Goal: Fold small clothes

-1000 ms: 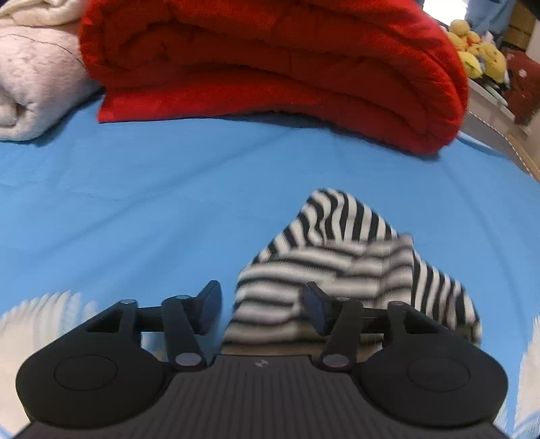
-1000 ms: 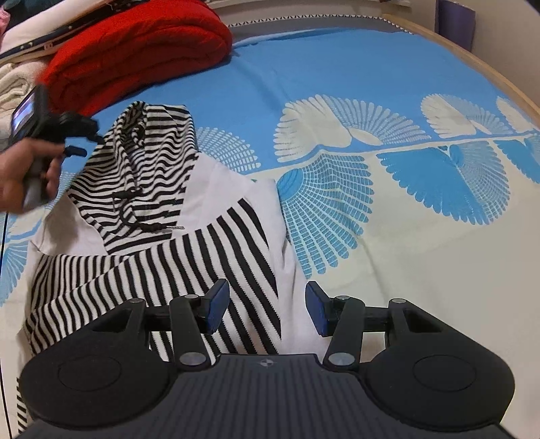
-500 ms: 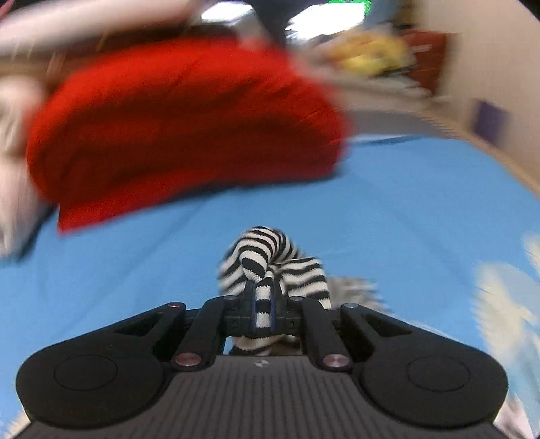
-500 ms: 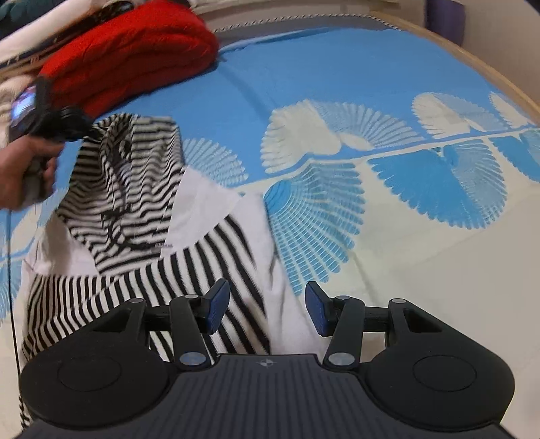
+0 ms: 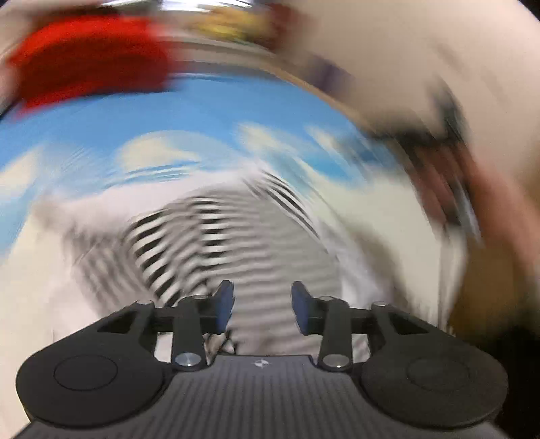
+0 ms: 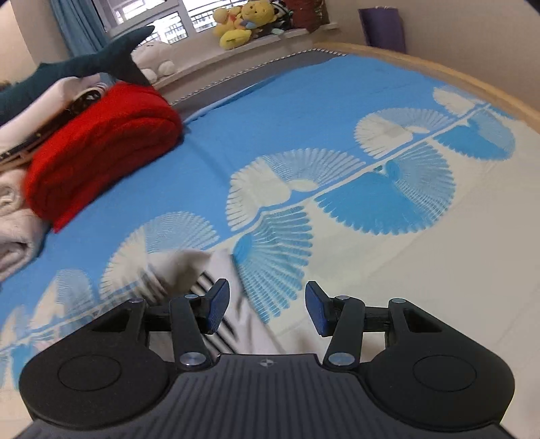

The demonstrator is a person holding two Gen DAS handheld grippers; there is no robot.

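While the left view is heavily motion-blurred, the left gripper point(image 5: 262, 310) clearly has its jaws apart, blue pads facing each other with nothing clamped between them. Jaws have just been opening. Striped hoodie point(image 5: 229, 236) lies on the bed point(image 5: 202, 111) under and ahead of that gripper, black-and-white stripes smeared by blur; can't tell how it is folded. A dark blurred shape at the right edge of that view is unreadable. Red blanket point(image 5: 91, 60) sits at the far left, well apart from the hoodie.

Right gripper point(image 6: 267, 310) is also spread, pads clear, nothing between them. It points down at the bed, over the edge of the hoodie point(image 6: 189, 266): a pale fabric corner and a few stripes show just beyond and below its left finger point(image 6: 216, 305), blurred. Rest of the garment is out of that view. Right finger sits over bare cream sheet.

Bed sheet is blue and cream with fan pattern. Red blanket point(image 6: 101, 152) is folded at the upper left of the bed, next to pale folded bedding point(image 6: 13, 216), well apart from the hoodie. Dark plush shark point(image 6: 91, 60) lies on top of that pile. Yellow plush toys point(image 6: 239, 23) sit on the windowsill behind the bed.
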